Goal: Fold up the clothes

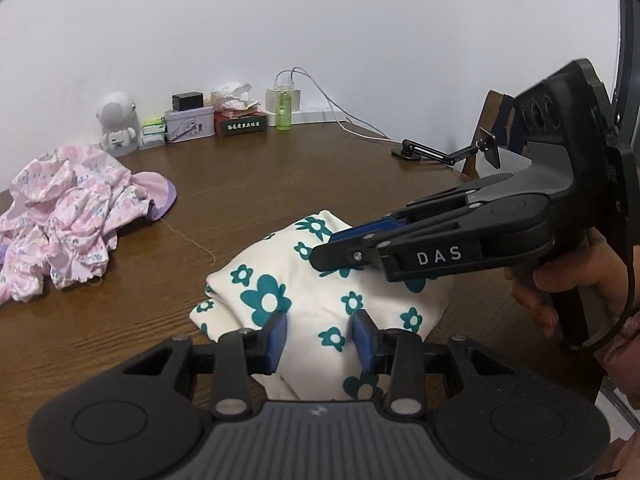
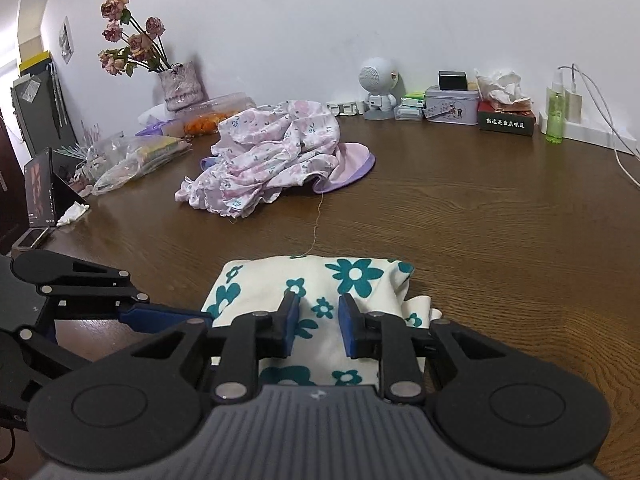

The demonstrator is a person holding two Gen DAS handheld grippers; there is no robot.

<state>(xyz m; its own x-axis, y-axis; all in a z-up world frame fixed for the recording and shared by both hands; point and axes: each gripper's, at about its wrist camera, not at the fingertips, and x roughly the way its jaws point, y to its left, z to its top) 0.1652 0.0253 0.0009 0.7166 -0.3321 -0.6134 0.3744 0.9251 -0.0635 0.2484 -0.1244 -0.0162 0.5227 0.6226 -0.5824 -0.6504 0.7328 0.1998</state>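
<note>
Brown table (image 2: 480,240) is carrying the folded floral garment (image 2: 320,280) at lower centre, pink pile (image 2: 272,156) beyond. Left gripper (image 1: 320,334) and right gripper (image 2: 319,322) are hovering, fingers apart, gripping nothing. Best pressing folds flat, edges aligned.

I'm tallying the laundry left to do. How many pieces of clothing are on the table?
2. A folded cream garment with teal flowers lies under both grippers; a crumpled pink floral pile sits farther back, toward the wall. That pile may hold more than one piece.
</note>
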